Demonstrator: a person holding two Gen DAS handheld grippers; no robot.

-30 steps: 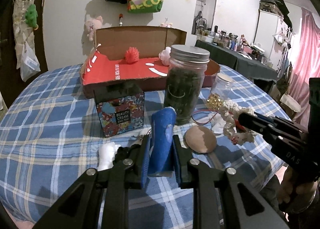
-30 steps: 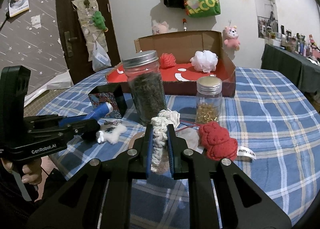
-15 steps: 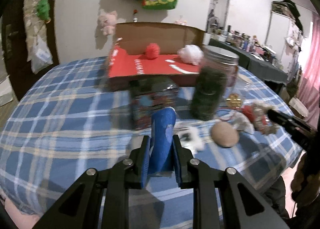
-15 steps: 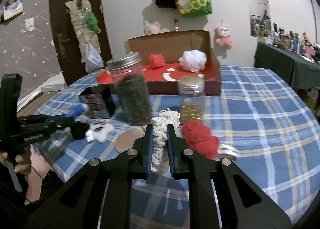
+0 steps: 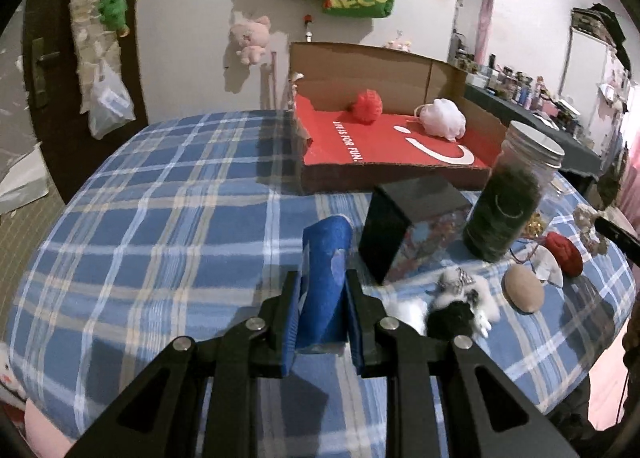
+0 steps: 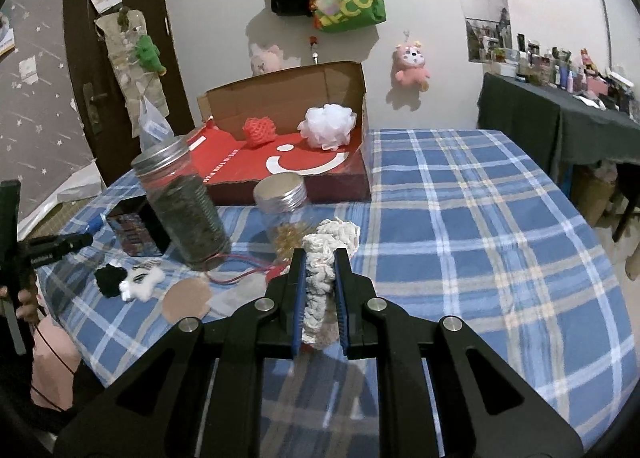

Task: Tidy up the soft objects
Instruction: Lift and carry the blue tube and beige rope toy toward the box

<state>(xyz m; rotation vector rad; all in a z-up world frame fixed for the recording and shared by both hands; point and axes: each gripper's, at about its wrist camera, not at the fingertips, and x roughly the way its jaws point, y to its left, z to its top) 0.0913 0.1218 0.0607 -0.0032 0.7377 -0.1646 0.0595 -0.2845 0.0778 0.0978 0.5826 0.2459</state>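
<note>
Both tools clamped, left tool (image 5: 322, 298) on blue roll (image 5: 325, 258), right tool (image 6: 320, 290) on cream knit (image 6: 324, 258); carry w/ steady squeeze to red box (image 6: 320, 188) ahead, clearing jars.

2 pom-poms (image 5: 367, 106) in box (image 5: 384, 174), behind jar (image 5: 508, 202)

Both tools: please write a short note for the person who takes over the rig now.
Left tool: shut on the blue soft piece, held above the table.
Right tool: shut on the white crochet piece.
Done: red puff and white puff lie in the cardboard box.
Left: box both held pieces; the black-and-white plush still lies on the table.
</note>
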